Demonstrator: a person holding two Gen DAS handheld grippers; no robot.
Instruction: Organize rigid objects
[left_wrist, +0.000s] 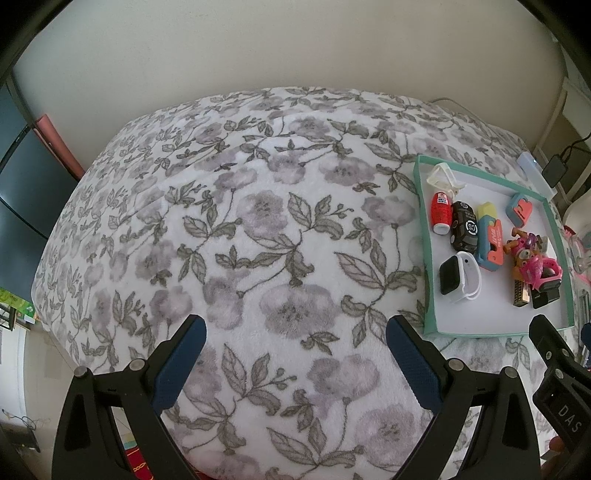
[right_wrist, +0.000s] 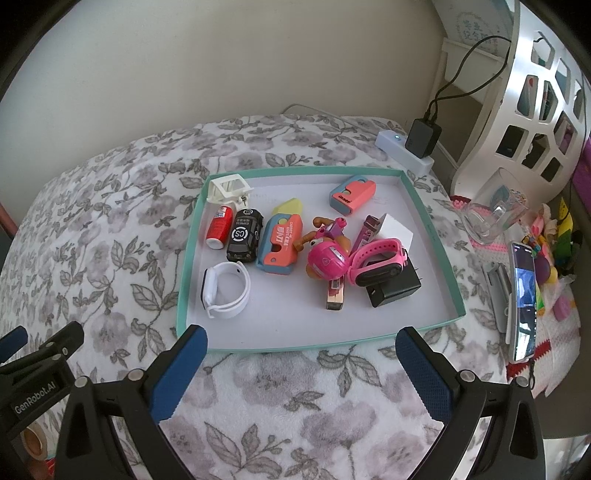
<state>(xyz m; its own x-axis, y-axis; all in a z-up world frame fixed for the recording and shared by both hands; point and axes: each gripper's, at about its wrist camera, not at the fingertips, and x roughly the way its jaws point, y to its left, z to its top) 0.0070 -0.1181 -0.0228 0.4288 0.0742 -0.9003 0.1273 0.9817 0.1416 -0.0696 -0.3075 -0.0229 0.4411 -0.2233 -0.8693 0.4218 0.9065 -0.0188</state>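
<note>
The flowered blanket (left_wrist: 258, 229) fills the space ahead of the left gripper (left_wrist: 295, 354) and passes under its jaws; they stand wide apart and hold nothing. Beyond them and to their left the blanket is free up to its far edge at the wall. The teal-rimmed tray (right_wrist: 432, 236) lies straight ahead of the right gripper (right_wrist: 301, 363), its near rim just beyond the fingertips (right_wrist: 194, 341). These jaws are also wide open and hold nothing. From the left jaws the tray (left_wrist: 428, 258) is far to the right.

Inside the tray, toward the right jaw, the pink watch (right_wrist: 376, 264), the black charger (right_wrist: 393, 291) and the pink toy figure (right_wrist: 327, 254) are piled touching, and partly hide each other. Toward the left jaw lie the white watch (right_wrist: 225, 290), the black toy car (right_wrist: 245, 240) and the red can (right_wrist: 219, 225). Free tray floor stays along the near rim.

To the right of the right jaw a phone (right_wrist: 522, 299) stands on its edge, partly cut off.
</note>
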